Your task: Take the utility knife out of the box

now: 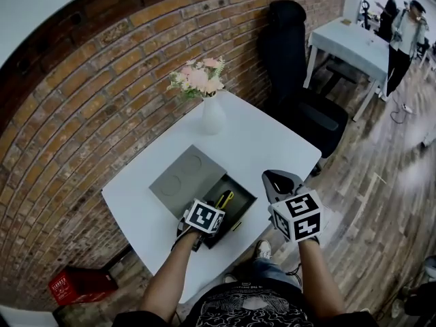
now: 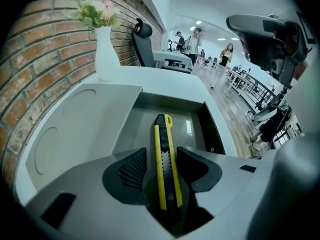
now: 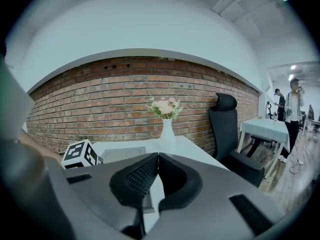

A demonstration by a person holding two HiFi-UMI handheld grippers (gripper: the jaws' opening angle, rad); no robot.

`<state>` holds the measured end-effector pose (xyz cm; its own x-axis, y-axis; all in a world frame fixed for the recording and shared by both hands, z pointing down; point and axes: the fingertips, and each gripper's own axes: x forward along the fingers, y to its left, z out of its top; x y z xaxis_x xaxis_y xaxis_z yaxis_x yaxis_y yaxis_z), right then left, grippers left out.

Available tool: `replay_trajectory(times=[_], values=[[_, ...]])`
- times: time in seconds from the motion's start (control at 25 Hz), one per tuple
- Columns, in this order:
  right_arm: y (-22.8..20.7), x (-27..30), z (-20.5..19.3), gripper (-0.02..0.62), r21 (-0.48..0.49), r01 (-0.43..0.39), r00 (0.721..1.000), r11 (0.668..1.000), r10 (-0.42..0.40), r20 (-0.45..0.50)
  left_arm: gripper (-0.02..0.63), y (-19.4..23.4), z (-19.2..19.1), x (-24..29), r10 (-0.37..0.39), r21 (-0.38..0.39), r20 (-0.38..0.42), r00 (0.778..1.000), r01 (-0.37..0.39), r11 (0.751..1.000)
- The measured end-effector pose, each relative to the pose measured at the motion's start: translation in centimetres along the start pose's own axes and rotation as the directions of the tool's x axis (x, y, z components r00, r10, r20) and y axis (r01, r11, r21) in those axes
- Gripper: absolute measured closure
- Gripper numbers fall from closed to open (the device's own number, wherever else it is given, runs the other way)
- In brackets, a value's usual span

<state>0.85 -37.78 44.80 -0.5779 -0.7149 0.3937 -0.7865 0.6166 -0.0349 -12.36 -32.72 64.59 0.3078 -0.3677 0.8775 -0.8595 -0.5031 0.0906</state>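
The left gripper point(image 2: 161, 153) points steeply down into the open box point(image 2: 210, 130), and its two fingers point(image 2: 131, 171) stand wide apart. The utility knife point(image 2: 163, 166) lies flat on the bottom of the box, directly between these fingers, with its length running away from them and its yellow-and-black end on the far side. A narrow gap shows between the knife and each pad, so the fingers do not press on it. To the left of the fingers the grey lid point(image 2: 85, 119) lies flat on the white table point(image 2: 165, 79). Beyond the fingertips, at the far edge of the table, a white vase point(image 2: 106, 54) with pale flowers point(image 2: 97, 11) stands against the brick wall point(image 2: 30, 69). In the head view the left gripper point(image 1: 212, 210) is over the near end of the box point(image 1: 246, 200), and the knife point(image 1: 224, 199) shows just past its tips. The right gripper point(image 1: 277, 180) hovers to the right of the box, above the near corner of the table point(image 1: 272, 148). In the right gripper view its fingers point(image 3: 137, 179) are together, the tips touching, and there is nothing between them. Far beyond these fingertips stands the vase point(image 3: 167, 129), and to their right a black office chair point(image 3: 227, 134).
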Motion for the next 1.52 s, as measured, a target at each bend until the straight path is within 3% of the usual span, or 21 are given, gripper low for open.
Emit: replay_trajectory(times=[0.2,0.48,0.8,1.0,1.2,1.52], values=[[-0.3,0.0,-0.3,0.575,0.01,0.005,1.0,1.0,-0.005,-0.011,0.416,0.5,0.2,0.1,0.059,0.026,-0.003,0.998,-0.059,0.998],[-0.3,0.0,-0.6,0.576,0.018,0.011,1.0,1.0,-0.011,-0.016,0.472,0.1,0.3,0.2,0.048,0.036,0.0,0.999,-0.048,0.998],[0.1,-0.4,-0.8,0.575,0.032,0.016,1.0,0.999,-0.016,-0.012,0.479,-0.1,0.5,-0.3,0.052,0.073,0.02,0.998,-0.053,0.996],[0.1,-0.7,-0.8,0.575,0.039,0.018,1.0,0.999,-0.018,-0.005,0.479,-0.8,0.2,-0.7,0.019,0.042,0.032,0.999,-0.021,0.999],[0.4,-1.2,-0.7,0.575,0.038,0.024,1.0,0.999,-0.024,0.002,0.479,0.3,0.0,-0.7,0.061,0.049,0.062,0.996,-0.064,0.997],[1.1,-2.2,-0.2,0.575,0.034,0.031,0.999,0.999,-0.032,0.024,0.479,-1.6,3.6,-5.3,0.019,0.02,0.203,0.979,-0.023,1.0]])
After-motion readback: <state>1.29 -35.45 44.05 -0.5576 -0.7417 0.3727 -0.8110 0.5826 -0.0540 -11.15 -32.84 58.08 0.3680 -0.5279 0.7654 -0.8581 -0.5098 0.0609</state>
